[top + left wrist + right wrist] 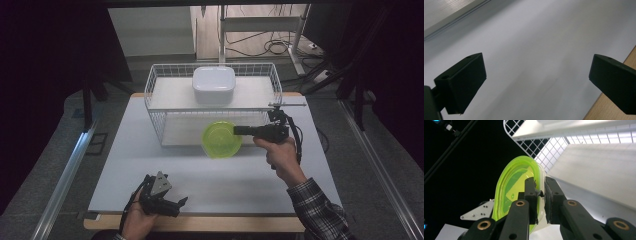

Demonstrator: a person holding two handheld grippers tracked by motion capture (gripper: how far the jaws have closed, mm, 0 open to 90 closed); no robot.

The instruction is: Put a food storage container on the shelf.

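Observation:
A translucent lime-green bowl (220, 140) is held on edge just in front of the white wire rack (160, 125), above the white table (150, 160). My right gripper (237, 131) is shut on its right rim. In the right gripper view the two jaws pinch the green bowl's (511, 185) rim between them at the right gripper's (540, 186) tips. My left gripper (178, 205) rests low by the table's front left edge. Its jaws stand wide apart in the left gripper view, with nothing between the left gripper's (536, 75) fingers but bare table (536, 37).
A white square lidded container (214, 84) sits on the rack's upper shelf. The wire rack's mesh wall (534, 150) and lower shelf lie beyond the bowl. A wooden table edge (626, 60) runs along the front. Cables and metal stands are on the floor behind.

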